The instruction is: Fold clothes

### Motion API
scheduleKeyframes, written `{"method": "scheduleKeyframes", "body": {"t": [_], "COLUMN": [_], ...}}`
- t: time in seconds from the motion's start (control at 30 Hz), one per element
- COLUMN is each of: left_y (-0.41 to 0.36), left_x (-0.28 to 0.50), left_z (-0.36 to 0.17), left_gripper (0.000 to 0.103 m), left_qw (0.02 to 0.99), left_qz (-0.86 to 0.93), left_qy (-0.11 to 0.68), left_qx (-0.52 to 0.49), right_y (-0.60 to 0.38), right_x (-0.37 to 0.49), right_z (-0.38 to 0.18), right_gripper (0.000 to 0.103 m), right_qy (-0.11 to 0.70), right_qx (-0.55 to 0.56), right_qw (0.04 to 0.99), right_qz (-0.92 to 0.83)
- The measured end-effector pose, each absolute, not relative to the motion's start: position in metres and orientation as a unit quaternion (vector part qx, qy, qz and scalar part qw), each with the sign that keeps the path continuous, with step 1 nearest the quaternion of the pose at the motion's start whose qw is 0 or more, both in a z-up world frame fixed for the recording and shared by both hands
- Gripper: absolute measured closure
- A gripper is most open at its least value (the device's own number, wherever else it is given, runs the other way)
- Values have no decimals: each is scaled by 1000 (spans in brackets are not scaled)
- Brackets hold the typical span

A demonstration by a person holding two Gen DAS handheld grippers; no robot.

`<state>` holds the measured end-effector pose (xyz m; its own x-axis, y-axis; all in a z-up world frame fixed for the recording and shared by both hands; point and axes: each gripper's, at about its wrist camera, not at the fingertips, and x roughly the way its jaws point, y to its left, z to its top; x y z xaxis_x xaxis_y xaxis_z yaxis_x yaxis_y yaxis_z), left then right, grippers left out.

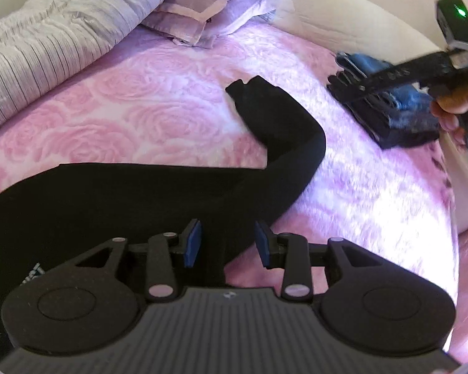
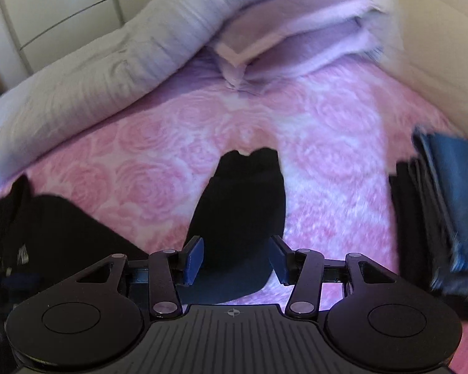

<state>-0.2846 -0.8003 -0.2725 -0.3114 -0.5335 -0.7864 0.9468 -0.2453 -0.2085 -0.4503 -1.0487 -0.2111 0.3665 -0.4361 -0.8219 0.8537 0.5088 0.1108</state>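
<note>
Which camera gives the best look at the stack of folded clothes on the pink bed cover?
The right wrist view: the stack stands unobstructed at the right, its dark and blue layers visible, though blurred and cut by the picture's edge. In the left wrist view the same stack is partly hidden behind the other claw.

No legible text on anything.

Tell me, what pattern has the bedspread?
Pink roses on the bedspread, clearest in the left wrist view.

Black tool (image 1: 227, 243), blue pads (image 1: 192, 243)
</note>
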Motion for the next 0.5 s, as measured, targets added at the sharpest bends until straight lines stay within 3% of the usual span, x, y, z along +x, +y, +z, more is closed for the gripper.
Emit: {"method": "scheduleKeyframes", "body": {"t": [0.3,0.4,0.5], "left_y": [-840,-842,-837], "left_x": [-318,-343,-367], "left_z": [-292,-303,-313], "left_gripper": [69,78,87], "left_qw": [462,460,464], "left_qz": [-710,-699,-684], "left_qy": [389,382,365], "left_qx": [362,392,429], "right_y": [-1156,-1196,-1203], "right_x": [-409,-377,-343], "right_z": [-237,-257,-276], "right_gripper": [50,48,44], "right_qy": [473,514,555], "right_qx": [223,179,43], "right_qw": [809,816,827], "right_qz": [-267,-194,-79]}}
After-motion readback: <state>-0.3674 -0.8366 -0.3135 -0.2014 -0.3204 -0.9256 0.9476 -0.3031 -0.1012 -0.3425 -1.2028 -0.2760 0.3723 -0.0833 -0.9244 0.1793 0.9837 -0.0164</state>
